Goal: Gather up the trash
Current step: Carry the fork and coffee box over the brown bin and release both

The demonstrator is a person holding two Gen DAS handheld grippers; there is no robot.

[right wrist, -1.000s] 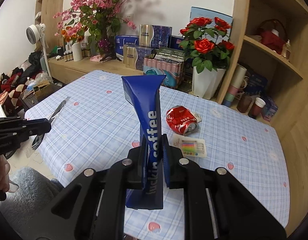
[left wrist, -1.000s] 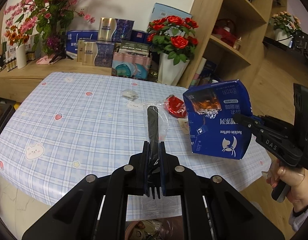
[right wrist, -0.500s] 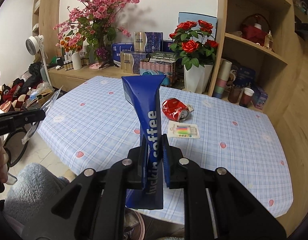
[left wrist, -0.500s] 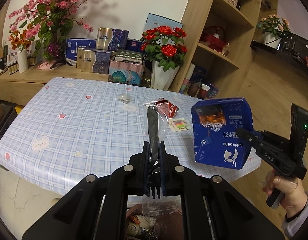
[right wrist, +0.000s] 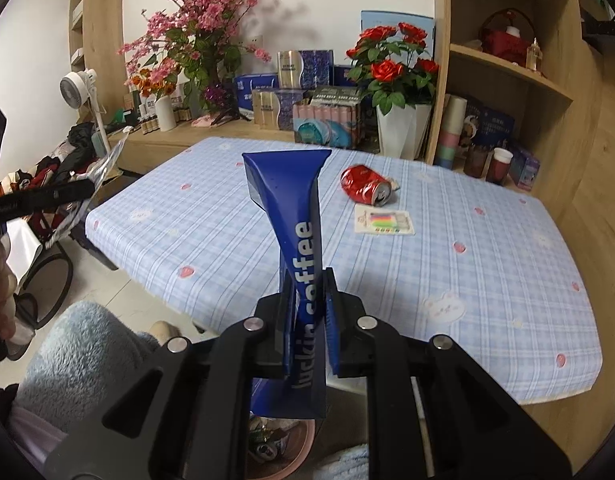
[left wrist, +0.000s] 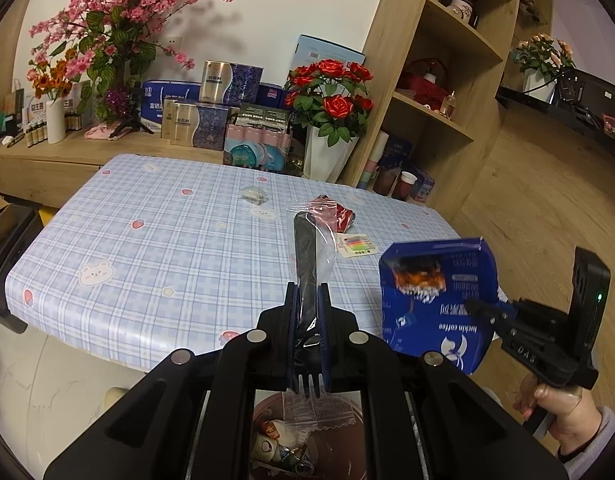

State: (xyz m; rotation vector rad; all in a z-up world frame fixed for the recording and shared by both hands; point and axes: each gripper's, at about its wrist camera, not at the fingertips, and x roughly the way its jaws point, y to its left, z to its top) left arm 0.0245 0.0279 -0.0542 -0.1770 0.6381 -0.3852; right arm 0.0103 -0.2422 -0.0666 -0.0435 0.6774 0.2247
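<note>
Left gripper clamped narrow on a black plastic fork in its clear wrapper, tines toward the camera, held off the near edge of the table and above a brown trash bin already holding scraps. Right gripper pinched tight on a blue luckin coffee bag, squashed flat between the fingers and held up over the same bin. Farther out on the checked cloth: a crushed red can, a small card with coloured stripes just near of it, and a crumpled clear scrap toward the far side.
</note>
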